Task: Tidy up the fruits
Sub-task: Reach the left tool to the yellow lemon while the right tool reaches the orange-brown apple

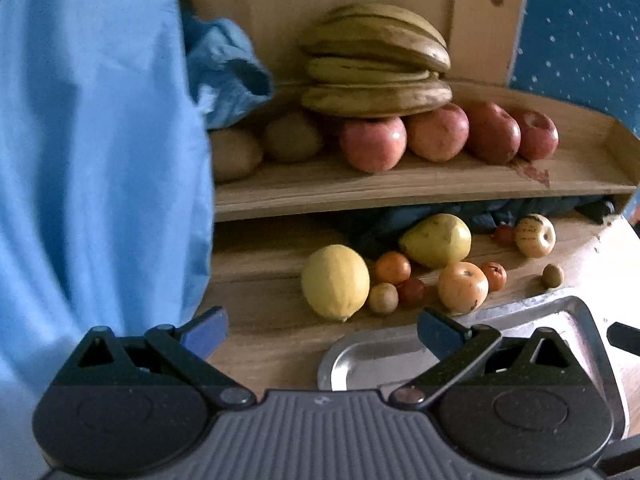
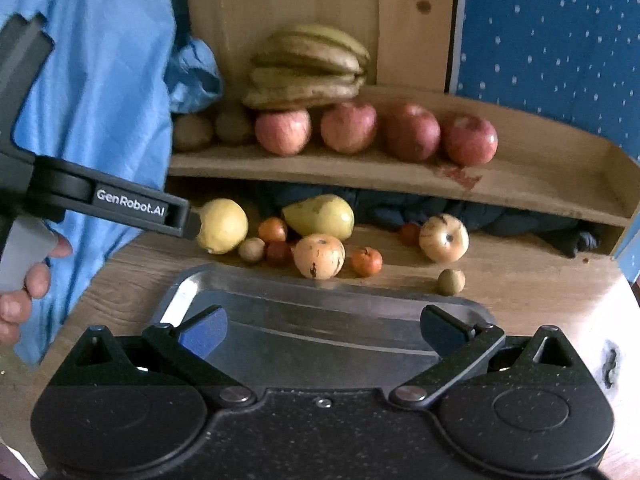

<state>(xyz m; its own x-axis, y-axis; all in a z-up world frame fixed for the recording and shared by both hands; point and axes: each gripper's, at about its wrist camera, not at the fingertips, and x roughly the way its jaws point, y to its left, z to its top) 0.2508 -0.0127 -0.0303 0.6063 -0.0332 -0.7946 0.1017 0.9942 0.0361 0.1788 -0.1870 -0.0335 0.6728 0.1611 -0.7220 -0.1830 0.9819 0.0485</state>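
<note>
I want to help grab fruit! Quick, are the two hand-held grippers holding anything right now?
Left hand-held gripper: open, holding nothing.
Right hand-held gripper: open, holding nothing, over the shiny metal tray.

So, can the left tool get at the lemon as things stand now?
Probably yes. The left tool is open and empty, and the lemon lies on the table straight ahead of it, at the left end of the fruit pile, with nothing between them.
</note>
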